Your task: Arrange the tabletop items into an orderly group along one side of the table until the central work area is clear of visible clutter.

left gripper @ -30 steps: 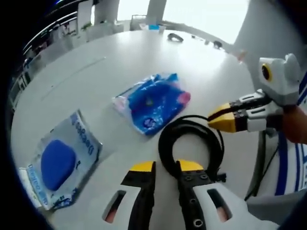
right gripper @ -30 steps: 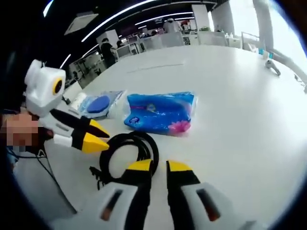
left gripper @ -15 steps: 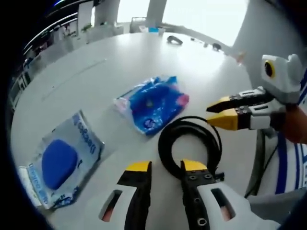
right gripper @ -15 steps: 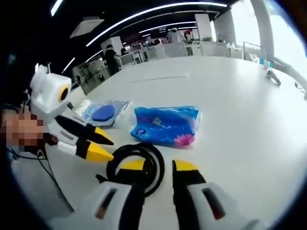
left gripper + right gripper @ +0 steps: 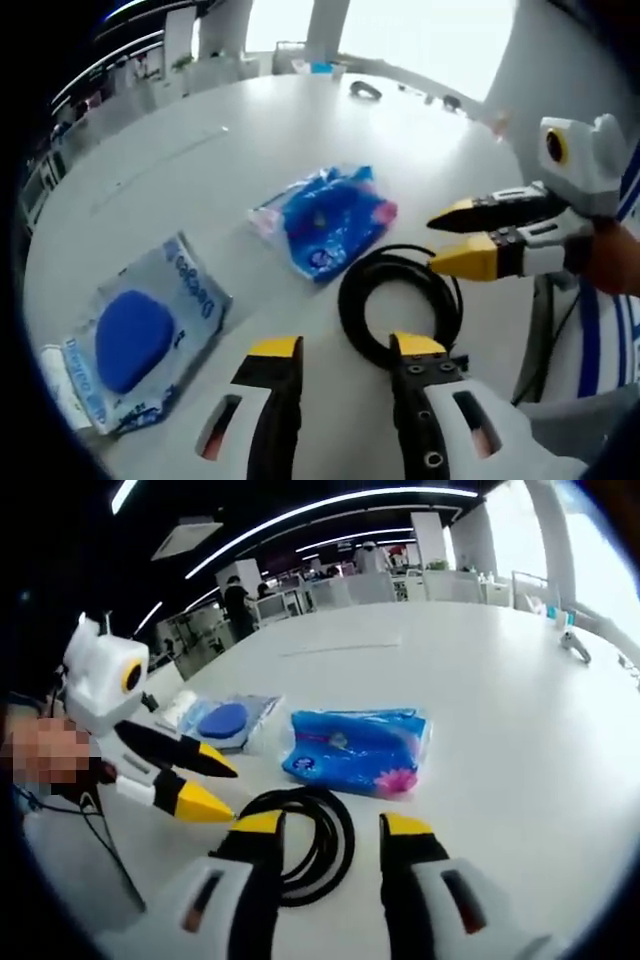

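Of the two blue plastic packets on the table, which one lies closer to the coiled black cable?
The crinkled all-blue packet with the pink corner, just beyond the cable. The clear packet holding a blue oval pad lies farther off.

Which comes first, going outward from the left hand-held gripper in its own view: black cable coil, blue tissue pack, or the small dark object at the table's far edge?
1. Black cable coil, just ahead, slightly right.
2. Blue tissue pack, beyond it, mid-table.
3. Small dark object, far edge.
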`<state>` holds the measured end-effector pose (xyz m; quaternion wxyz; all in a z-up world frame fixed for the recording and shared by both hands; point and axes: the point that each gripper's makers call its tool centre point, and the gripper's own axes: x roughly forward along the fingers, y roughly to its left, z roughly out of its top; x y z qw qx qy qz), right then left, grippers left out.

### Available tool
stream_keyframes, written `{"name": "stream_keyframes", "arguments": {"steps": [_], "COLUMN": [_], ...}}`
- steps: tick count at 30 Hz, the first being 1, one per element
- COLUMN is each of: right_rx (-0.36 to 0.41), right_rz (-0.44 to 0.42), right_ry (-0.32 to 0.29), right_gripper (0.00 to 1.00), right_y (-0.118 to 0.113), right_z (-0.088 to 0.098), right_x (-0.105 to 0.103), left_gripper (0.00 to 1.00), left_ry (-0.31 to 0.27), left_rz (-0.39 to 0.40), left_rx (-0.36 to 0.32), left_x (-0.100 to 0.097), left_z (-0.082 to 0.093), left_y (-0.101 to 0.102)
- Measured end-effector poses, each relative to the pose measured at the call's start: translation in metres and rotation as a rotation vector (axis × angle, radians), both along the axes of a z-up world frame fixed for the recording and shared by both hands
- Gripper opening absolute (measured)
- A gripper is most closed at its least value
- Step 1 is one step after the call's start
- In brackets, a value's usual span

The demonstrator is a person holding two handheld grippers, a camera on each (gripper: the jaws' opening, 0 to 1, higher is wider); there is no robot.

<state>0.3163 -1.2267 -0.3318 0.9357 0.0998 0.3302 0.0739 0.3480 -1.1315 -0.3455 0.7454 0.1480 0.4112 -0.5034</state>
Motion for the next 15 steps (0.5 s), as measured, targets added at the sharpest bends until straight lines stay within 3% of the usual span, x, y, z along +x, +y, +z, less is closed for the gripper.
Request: {"name": "stream_keyframes", "arguments": {"steps": [9, 15], "right_rx": [0.017, 0.03], "right_rz": [0.02, 0.027], "right_ry": [-0.006, -0.017], "right_gripper": [0.53, 0.57], "right_y": [0.008, 0.015], "right_z": [0.003, 0.007], "right_x": [0.002, 0.005], "left_gripper": [0.42, 0.46], "left_ry": [-0.014, -0.018], "left_rz": [0.003, 0.018], "left_rx": [-0.018, -0.03], "left_x": [0.004, 0.007], "left_z": [0.005, 0.009], "left_y": [0.011, 0.022]}}
